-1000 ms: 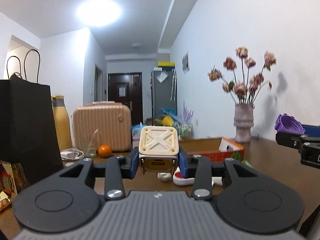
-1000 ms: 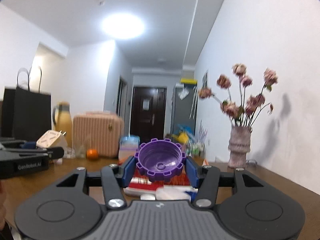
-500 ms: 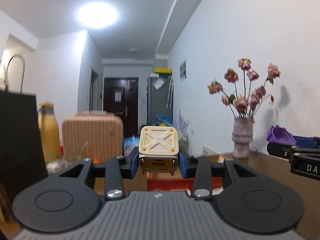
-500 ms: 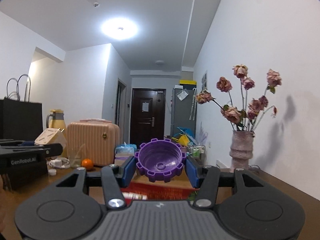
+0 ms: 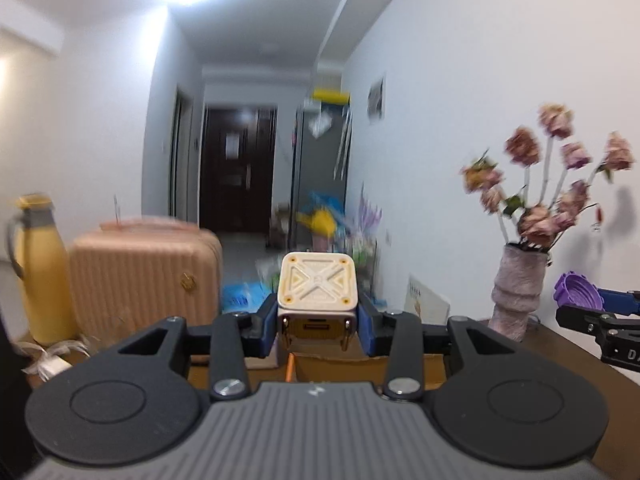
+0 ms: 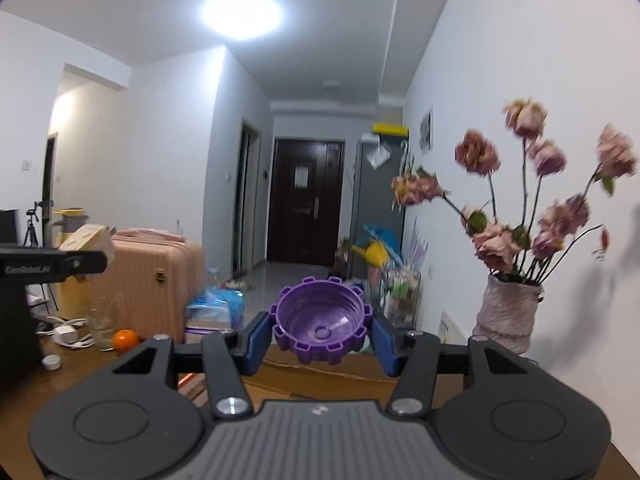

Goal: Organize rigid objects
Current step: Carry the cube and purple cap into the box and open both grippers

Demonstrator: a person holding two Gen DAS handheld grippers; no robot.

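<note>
Both hand-held grippers carry a load above the counter [image 6: 100, 364], with the vase [image 6: 507, 312] as landmark.

Far left of the vase stand the yellow flask [image 5: 38, 268] and the pink suitcase [image 5: 146, 276]; an orange [image 6: 125, 339] lies on the counter in front of the suitcase. Left of the vase, the left hand-held gripper [image 5: 318, 322] is closed on a cream charger [image 5: 318, 298], prongs pointing down, raised over a cardboard box [image 5: 340, 366]. Nearer the vase, the right hand-held gripper [image 6: 322, 332] clamps a purple notched cap [image 6: 322, 326], hollow side facing the camera, held in the air above the counter. The vase holds dried roses [image 6: 520, 200] beside the right wall.
</note>
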